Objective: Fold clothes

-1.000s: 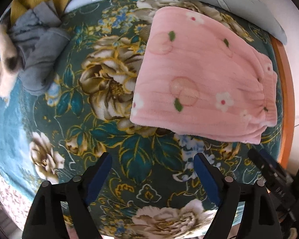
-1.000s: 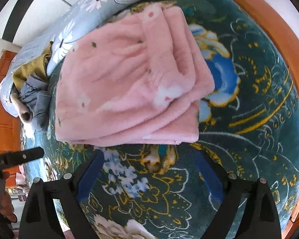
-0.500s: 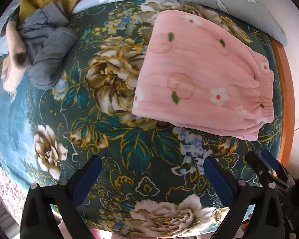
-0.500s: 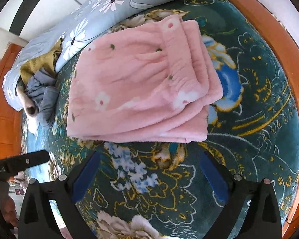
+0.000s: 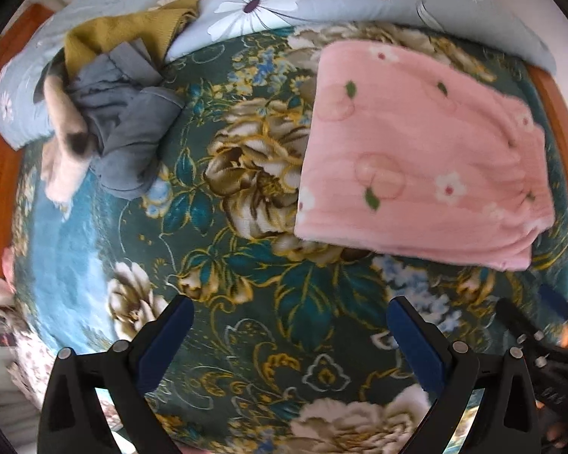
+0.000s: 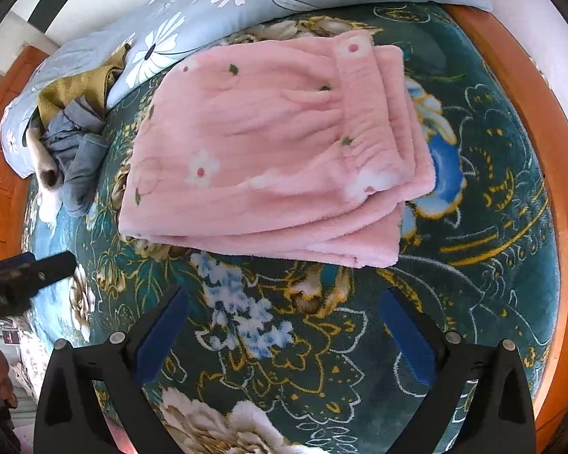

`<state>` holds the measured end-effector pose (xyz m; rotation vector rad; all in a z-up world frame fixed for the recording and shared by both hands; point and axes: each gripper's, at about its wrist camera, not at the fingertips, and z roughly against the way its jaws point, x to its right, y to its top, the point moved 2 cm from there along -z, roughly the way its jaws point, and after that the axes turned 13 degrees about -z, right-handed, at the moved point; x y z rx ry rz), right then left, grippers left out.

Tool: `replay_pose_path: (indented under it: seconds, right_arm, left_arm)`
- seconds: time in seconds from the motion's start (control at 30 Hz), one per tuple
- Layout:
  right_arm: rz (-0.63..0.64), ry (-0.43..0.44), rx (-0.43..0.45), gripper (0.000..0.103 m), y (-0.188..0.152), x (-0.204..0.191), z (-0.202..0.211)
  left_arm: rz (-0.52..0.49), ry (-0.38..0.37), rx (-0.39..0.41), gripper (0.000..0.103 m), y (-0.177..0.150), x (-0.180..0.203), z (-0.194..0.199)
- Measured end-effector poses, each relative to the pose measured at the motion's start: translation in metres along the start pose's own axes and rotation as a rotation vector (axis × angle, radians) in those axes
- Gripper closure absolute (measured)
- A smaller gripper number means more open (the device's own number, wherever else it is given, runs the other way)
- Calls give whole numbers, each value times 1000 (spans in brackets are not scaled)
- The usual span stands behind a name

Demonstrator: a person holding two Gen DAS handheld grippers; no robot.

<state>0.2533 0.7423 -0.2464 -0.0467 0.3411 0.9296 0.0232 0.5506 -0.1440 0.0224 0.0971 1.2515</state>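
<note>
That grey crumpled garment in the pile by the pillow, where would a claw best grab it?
Probably on the grey garment's raised fold that spills onto the green floral blanket, coming from above. That part bulges up and lies clear of the mustard cloth and the cream piece, so open claw fingers could pinch it alone.

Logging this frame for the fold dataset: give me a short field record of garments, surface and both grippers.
surface: bed with dark green floral blanket
folded garment: pink fleece garment, lying flat in stacked layers on the blanket
unfolded pile: grey garment and mustard garment bunched at the blanket's far edge, against the pale blue daisy quilt
left gripper: open, nothing between the jaws, above bare blanket
right gripper: open, nothing between the jaws, short of the pink garment's near edge
</note>
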Motion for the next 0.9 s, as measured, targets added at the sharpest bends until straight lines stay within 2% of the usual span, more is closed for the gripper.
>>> replay_pose_path:
  seconds: [0.33, 0.57, 0.8, 0.9]
  right_arm:
    - [26, -60, -39, 2, 3, 1, -11]
    - [76, -102, -91, 2, 11, -1, -26]
    - [94, -130, -106, 2, 19, 0, -31]
    - [82, -139, -110, 2, 20, 2, -31]
  left_arm:
    - [-40, -35, -39, 0, -2, 6, -21]
    - [1, -54, -103, 0, -4, 2, -42]
    - [-49, -36, -77, 0, 6, 8, -43]
    - [-50, -90, -98, 0, 9, 11, -47]
